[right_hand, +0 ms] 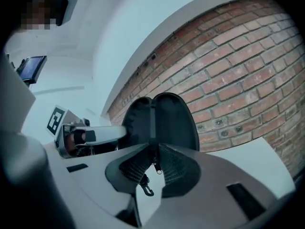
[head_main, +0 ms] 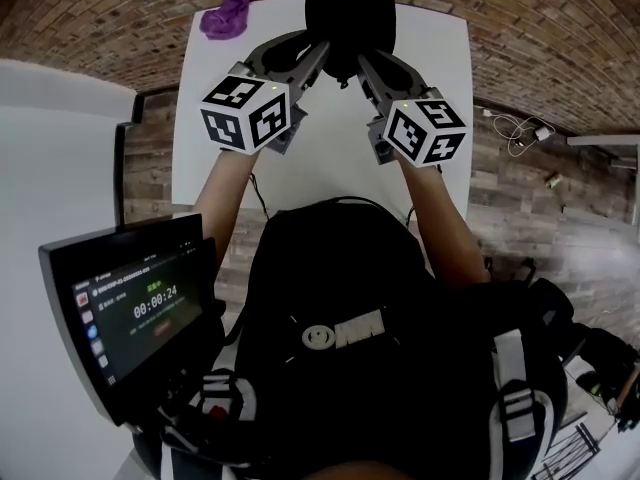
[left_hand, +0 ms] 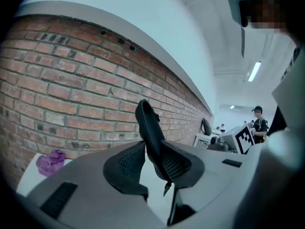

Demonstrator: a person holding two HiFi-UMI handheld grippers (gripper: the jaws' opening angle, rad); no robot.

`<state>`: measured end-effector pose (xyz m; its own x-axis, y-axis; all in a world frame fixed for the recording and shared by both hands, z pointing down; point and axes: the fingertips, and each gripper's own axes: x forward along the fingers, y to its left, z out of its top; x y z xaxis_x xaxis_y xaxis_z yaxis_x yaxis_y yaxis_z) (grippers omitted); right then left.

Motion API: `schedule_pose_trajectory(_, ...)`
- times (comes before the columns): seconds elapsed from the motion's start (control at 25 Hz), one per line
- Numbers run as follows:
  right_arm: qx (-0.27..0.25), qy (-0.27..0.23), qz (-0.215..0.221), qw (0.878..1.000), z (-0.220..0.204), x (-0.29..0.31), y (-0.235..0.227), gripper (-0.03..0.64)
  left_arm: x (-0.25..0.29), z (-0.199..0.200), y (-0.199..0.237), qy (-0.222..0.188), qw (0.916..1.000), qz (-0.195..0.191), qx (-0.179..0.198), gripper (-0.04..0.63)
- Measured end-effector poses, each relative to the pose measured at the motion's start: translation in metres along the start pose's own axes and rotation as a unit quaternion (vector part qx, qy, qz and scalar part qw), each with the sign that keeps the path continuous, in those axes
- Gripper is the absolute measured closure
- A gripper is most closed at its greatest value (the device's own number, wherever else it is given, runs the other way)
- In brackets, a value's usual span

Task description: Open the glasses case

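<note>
**Reader:** What is the head view showing?

**Describer:** A person is holding a gripper in each hand over a white table [head_main: 320, 168]. The left gripper [head_main: 315, 46] and the right gripper [head_main: 368, 66] are angling inward and meeting at a black glasses case [head_main: 350, 18], which is hanging in the air above the table's far end. The case is showing two rounded lobes side by side. A purple cloth [head_main: 225, 16] is lying at the table's far left corner, well apart from the case.

**Reader:** And the left gripper view?

**Describer:** The case is standing edge-on between that gripper's pads [left_hand: 131, 161], tilting slightly left in front of a brick wall [left_hand: 71, 104]. The jaws are standing narrowly apart, with both pads touching the thin shell near their tips, so the gripper is pinching the case.

**Reader:** What is the right gripper view adding?

**Describer:** Here the case is facing the camera broadly, its two halves spreading either side of a central seam. The right gripper's pads [right_hand: 178, 166] are sitting almost together, clamping the lower end of that seam. A zipper pull [right_hand: 147, 190] is dangling just below them. The left gripper is reaching in from the left and touching the case's left half.
</note>
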<state>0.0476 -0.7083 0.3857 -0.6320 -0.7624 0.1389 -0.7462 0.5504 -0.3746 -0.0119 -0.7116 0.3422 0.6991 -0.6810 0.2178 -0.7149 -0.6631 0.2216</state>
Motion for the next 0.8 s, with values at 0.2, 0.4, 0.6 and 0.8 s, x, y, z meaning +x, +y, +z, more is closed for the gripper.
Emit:
schedule_pose_trajectory(0.2, 0.019, -0.010, -0.080, 0.997, 0.003, -0.019, -0.051, 0.555, -0.006, -0.011, 0.005, 0.025, 0.9948, 0.032, 0.093, 0.504)
schedule_pose_trajectory(0.4, -0.057, 0.124, -0.052, 0.989, -0.043, -0.019, -0.045, 0.555, -0.014, -0.014, 0.020, 0.026, 0.9938, 0.068, 0.084, 0.591)
schedule_pose_trajectory(0.6, -0.124, 0.309, 0.007, 0.943, -0.146, -0.020, -0.018, 0.555, -0.012, -0.015, 0.021, 0.023, 0.9939, 0.075, 0.078, 0.591)
schedule_pose_trajectory(0.8, -0.081, 0.411, 0.042, 0.907, -0.217, -0.027, -0.011, 0.555, -0.008, -0.016, 0.015, 0.027, 0.9931, 0.074, 0.087, 0.591)
